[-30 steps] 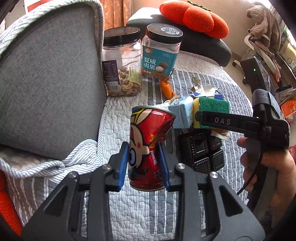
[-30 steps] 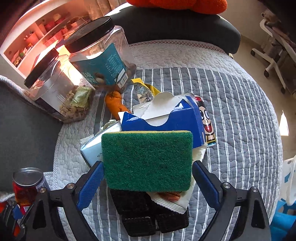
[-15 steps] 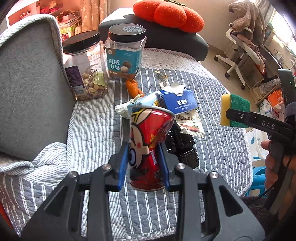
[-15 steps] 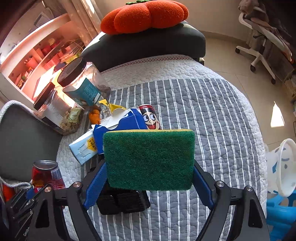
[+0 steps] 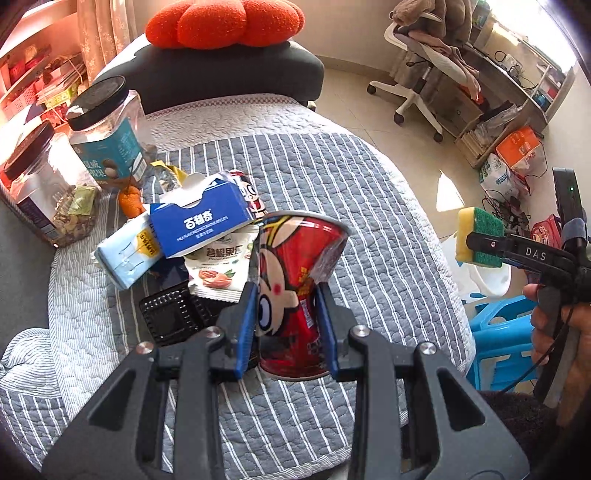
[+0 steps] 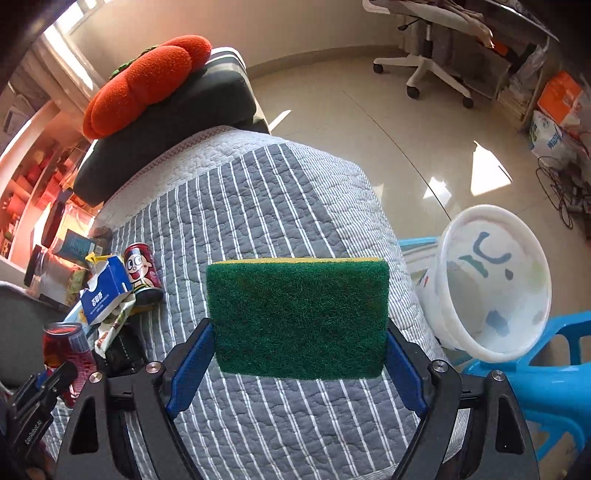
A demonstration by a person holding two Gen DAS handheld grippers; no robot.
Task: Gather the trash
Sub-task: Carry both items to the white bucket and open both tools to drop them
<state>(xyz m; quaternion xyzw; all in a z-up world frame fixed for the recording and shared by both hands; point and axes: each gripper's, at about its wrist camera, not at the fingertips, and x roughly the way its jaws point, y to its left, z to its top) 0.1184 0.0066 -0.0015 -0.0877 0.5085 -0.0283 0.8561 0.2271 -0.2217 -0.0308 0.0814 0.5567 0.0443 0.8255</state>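
Observation:
My left gripper (image 5: 286,325) is shut on a dented red cartoon can (image 5: 299,280), held above the striped quilt (image 5: 351,206). My right gripper (image 6: 297,365) is shut on a green and yellow sponge (image 6: 297,317), lifted off to the right; it also shows in the left wrist view (image 5: 478,236). A white bin (image 6: 495,284) stands on a blue stool (image 6: 546,384) at the right. Trash lies on the quilt: a blue carton (image 5: 199,221), a light blue box (image 5: 125,254), a snack wrapper (image 5: 218,266), black plastic trays (image 5: 166,314), a second red can (image 6: 142,271).
Two black-lidded jars (image 5: 107,133) stand at the back left by an orange peel (image 5: 131,197). An orange cushion (image 5: 225,22) lies on a dark bolster. A white office chair (image 5: 424,74) and bags stand on the floor to the right.
Both grippers rose and swung right with their loads. The sponge left the trash pile and now hangs past the quilt's right edge near the white bin.

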